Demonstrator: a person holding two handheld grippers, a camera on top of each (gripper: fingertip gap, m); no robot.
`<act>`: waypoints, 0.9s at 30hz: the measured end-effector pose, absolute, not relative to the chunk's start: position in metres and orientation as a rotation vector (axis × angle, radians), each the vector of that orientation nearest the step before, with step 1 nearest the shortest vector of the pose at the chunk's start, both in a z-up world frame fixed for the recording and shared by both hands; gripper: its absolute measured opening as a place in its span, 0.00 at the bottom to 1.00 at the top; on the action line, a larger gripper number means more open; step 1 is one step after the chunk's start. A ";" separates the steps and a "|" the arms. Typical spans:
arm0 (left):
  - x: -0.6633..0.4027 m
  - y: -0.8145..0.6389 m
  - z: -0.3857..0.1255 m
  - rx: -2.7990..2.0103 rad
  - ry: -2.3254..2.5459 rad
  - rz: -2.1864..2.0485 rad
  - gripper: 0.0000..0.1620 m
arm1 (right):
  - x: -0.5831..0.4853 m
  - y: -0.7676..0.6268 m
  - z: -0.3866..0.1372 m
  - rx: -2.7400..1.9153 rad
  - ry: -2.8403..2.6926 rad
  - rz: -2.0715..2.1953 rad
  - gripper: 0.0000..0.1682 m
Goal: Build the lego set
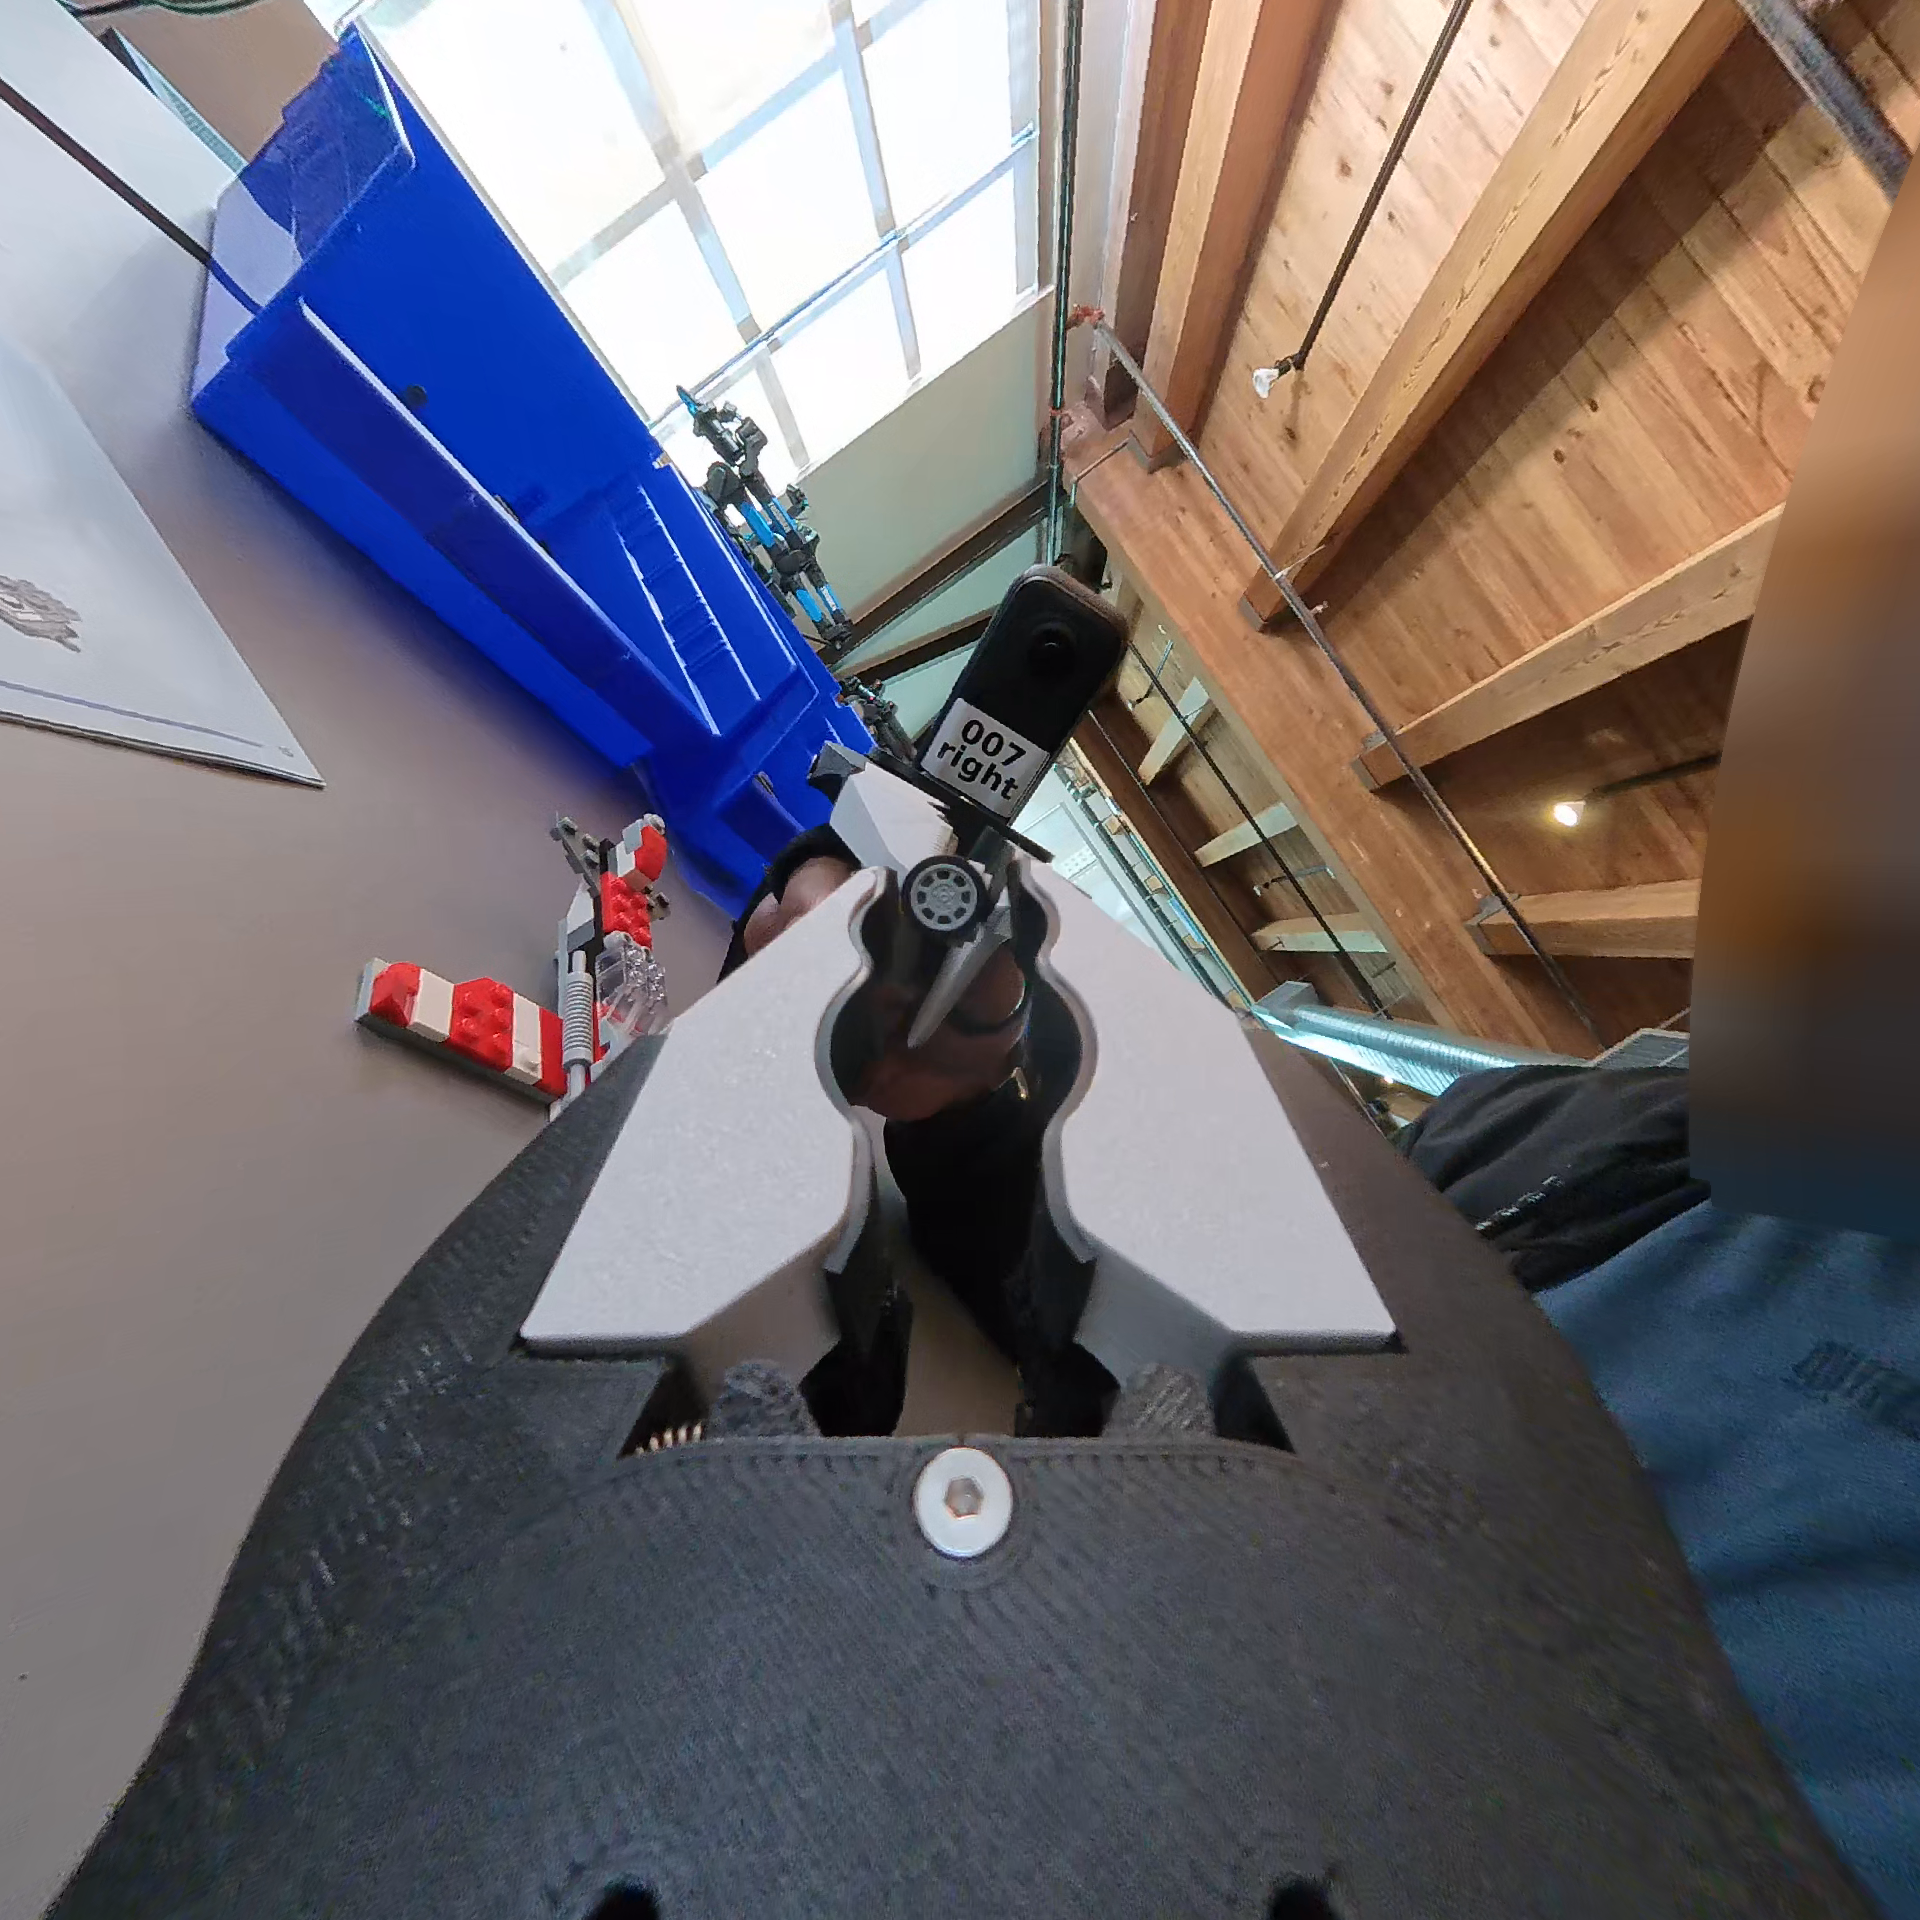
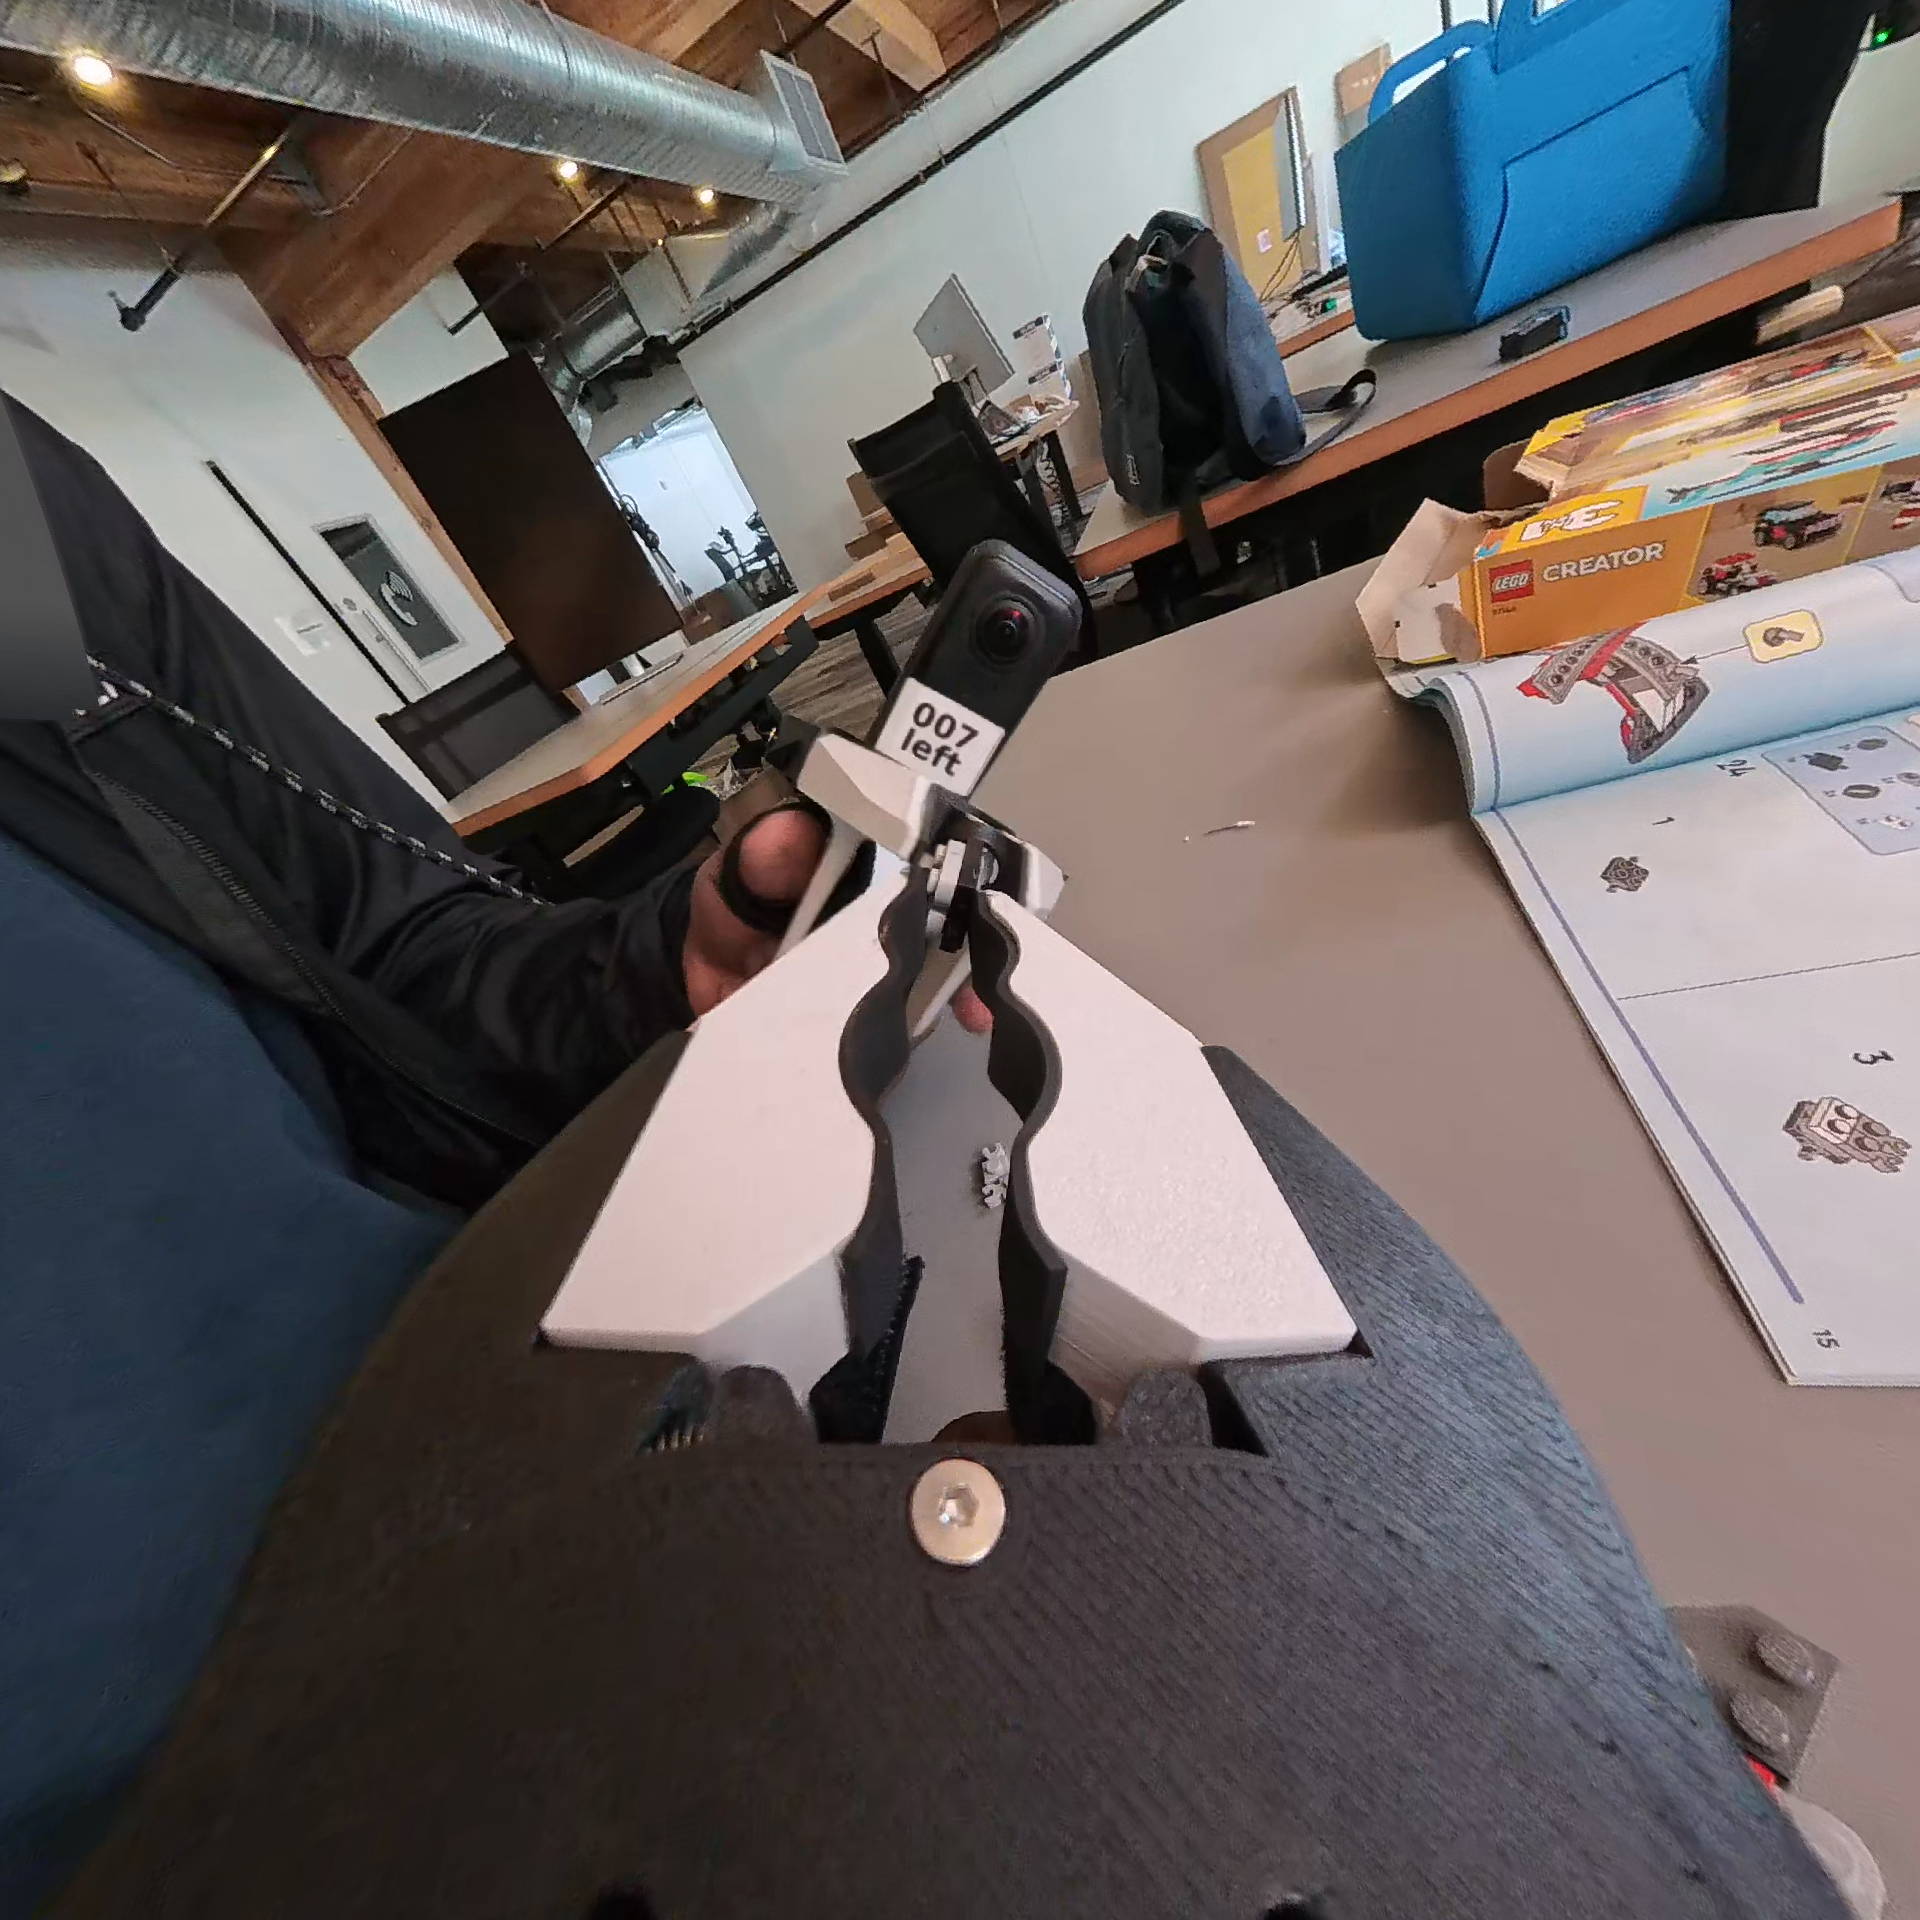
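I see the small wheel point(image 1: 943, 891), black tyre on a grey hub, held above the table at the meeting tips of both grippers. My left gripper point(image 1: 940, 904) pinches it; in the right wrist view, my right gripper point(image 2: 951, 904) is nearly closed against a small grey piece there. The partial red-and-white build point(image 1: 520, 997) lies on the grey table point(image 1: 260, 1039), the instruction booklet point(image 2: 1662, 935) open nearby.

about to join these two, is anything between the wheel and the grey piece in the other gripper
Nothing visible. The wheel in the left gripper sits tip to tip with the small grey piece in the right gripper, both in the air above the table.
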State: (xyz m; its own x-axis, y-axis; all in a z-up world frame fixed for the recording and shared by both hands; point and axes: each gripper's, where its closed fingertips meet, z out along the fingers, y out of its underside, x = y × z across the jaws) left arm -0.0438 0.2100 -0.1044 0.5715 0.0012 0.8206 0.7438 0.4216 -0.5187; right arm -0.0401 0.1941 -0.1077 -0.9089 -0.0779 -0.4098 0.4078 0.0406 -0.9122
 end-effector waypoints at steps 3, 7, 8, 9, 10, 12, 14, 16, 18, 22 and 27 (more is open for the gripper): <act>-0.044 0.209 -0.105 -1.046 -0.851 -0.541 0.10 | -0.040 0.194 -0.107 0.331 1.980 -1.936 0.04; -0.046 0.205 -0.105 -1.018 -0.852 -0.562 0.11 | -0.040 0.191 -0.106 0.335 2.003 -1.958 0.04; -0.046 0.205 -0.106 -1.015 -0.854 -0.570 0.11 | -0.040 0.190 -0.107 0.333 2.023 -1.959 0.04; -0.046 0.205 -0.106 -1.015 -0.854 -0.576 0.11 | -0.040 0.190 -0.108 0.328 2.041 -1.959 0.04; -0.045 0.204 -0.106 -1.016 -0.851 -0.579 0.11 | -0.040 0.190 -0.107 0.322 2.051 -1.961 0.04; -0.044 0.205 -0.106 -1.029 -0.844 -0.579 0.10 | -0.039 0.190 -0.107 0.309 2.069 -1.958 0.04; -0.043 0.206 -0.107 -1.053 -0.840 -0.581 0.10 | -0.038 0.192 -0.108 0.294 2.089 -1.943 0.04; -0.042 0.207 -0.107 -1.072 -0.834 -0.581 0.10 | -0.037 0.192 -0.109 0.285 2.096 -1.934 0.04; -0.042 0.207 -0.108 -1.082 -0.831 -0.582 0.10 | -0.036 0.192 -0.109 0.281 2.099 -1.927 0.04; -0.042 0.206 -0.109 -1.091 -0.841 -0.580 0.10 | -0.036 0.192 -0.110 0.275 2.124 -1.923 0.04; -0.042 0.206 -0.109 -1.083 -0.852 -0.614 0.10 | -0.037 0.192 -0.111 0.253 2.166 -1.931 0.04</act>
